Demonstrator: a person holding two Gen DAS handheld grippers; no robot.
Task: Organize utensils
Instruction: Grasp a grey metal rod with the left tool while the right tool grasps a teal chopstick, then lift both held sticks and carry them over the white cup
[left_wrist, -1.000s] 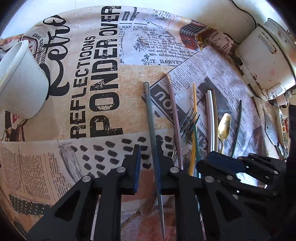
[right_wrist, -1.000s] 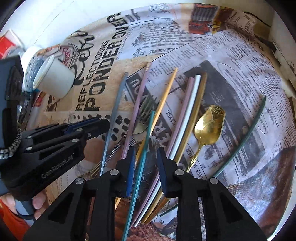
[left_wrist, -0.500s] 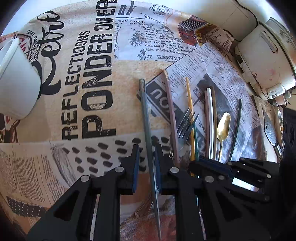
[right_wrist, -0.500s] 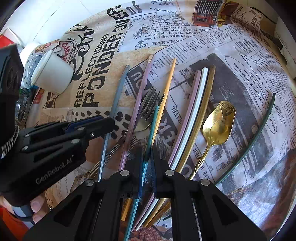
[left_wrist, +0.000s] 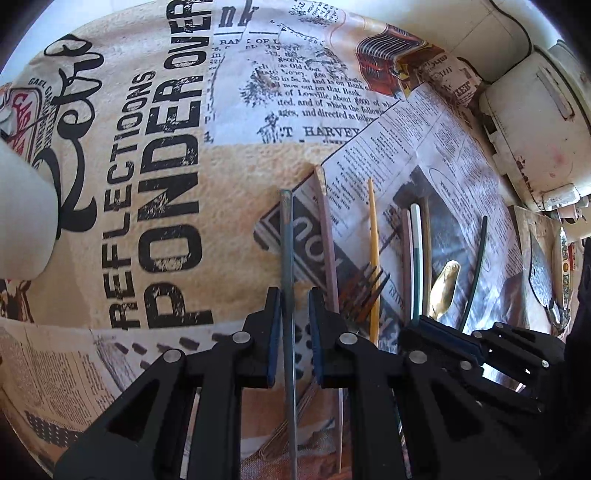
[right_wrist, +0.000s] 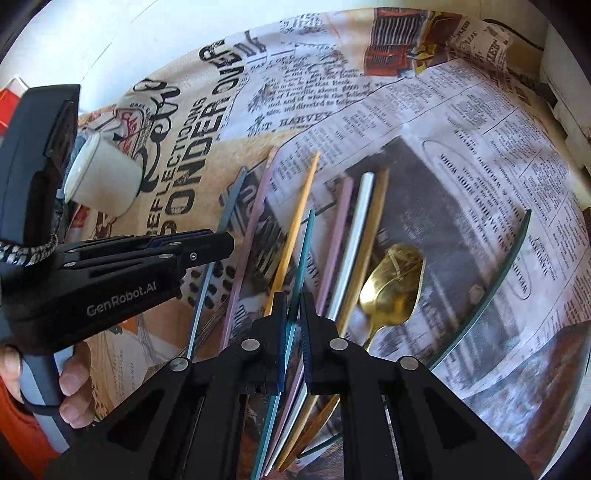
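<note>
Utensils lie in a loose fan on the newsprint-patterned cloth (left_wrist: 155, 206) covering the bench: long, thin, stiff handles in several colours, light to lift and smooth enough to slide or pivot if you pinch them off-centre. Your left gripper (left_wrist: 291, 325) straddles the grey-blue utensil (left_wrist: 286, 240) at the left edge of the fan; its jaws stand a little apart from the handle, not yet clamped. Take that one near its middle, since it is narrow and will swing if held at one end. Your right gripper (right_wrist: 293, 325) has its jaws drawn close onto the teal utensil (right_wrist: 304, 251), and they look to be gripping it, though contact on both sides is hard to confirm. Beside it lie the pink utensil (right_wrist: 251, 229), the yellow stick (right_wrist: 299, 206), a white and pink pair (right_wrist: 354, 236), the gold spoon (right_wrist: 395, 284) and a dark green handle (right_wrist: 491, 288) well to the right. The white cup (right_wrist: 103, 181) lies tipped at the far left.

Compared with a second ago, the right jaws have narrowed from clearly open to nearly shut around the teal handle, and your left gripper has moved forward along the grey-blue one, with the cup sliding almost out of its view
</note>
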